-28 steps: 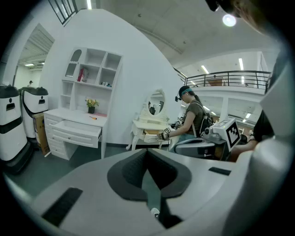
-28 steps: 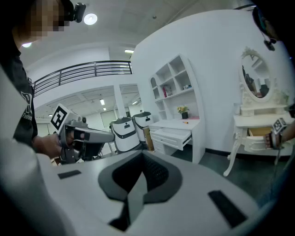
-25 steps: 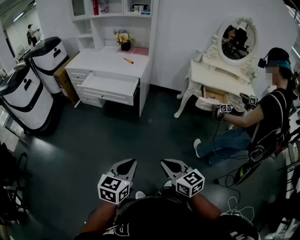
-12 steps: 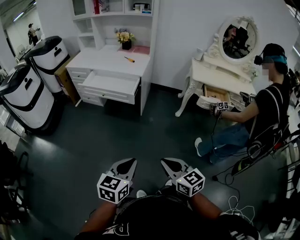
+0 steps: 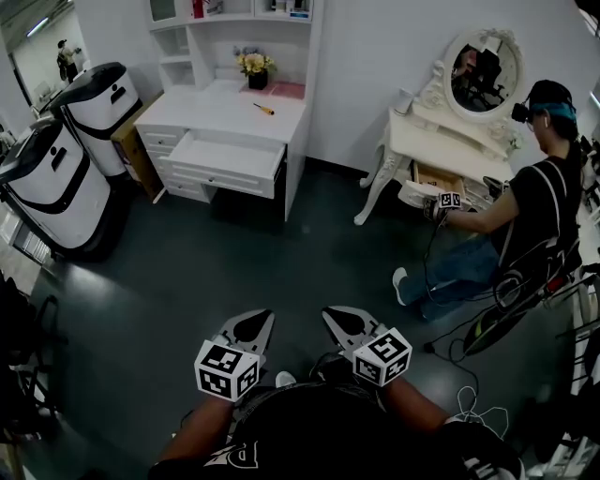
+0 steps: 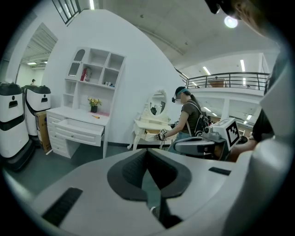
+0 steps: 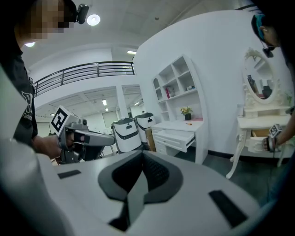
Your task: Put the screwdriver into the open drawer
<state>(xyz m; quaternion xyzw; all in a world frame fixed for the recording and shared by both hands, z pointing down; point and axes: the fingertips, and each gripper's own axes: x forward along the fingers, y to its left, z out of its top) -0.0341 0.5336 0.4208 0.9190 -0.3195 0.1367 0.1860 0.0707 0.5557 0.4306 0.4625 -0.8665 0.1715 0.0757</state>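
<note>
Left gripper (image 5: 255,323): bottom centre of the head view, beside its twin; jaws pressed together, nothing between them
Right gripper (image 5: 343,321): just to the right of the left one; jaws likewise closed on nothing
Step in hand: by my reading the approach, before any grasp; both grippers are well apart from the desk, with a stretch of dark floor (image 5: 281,253) between
Open drawer (image 5: 230,159): upper left of the frame, pulled out from the white desk (image 5: 202,112); its inside shows plain white, and I see nothing lying in it from here
Screwdriver (image 5: 263,109): on the desk surface behind the drawer, near the right edge, a little in front of the flower pot (image 5: 256,80); untouched
Next move: likely calls for closing on the desk, spreading one pair of jaws, and pinching the handle; the tool is small and lies flat, so a low, careful reach seems needed
Other container: a second drawer (image 5: 436,178) stands open in the vanity table at upper right, where another person (image 5: 525,216) sits; its contents cannot be told
Shelves (image 5: 244,9): above the desk at the top edge; a few small items, too small to name
</note>
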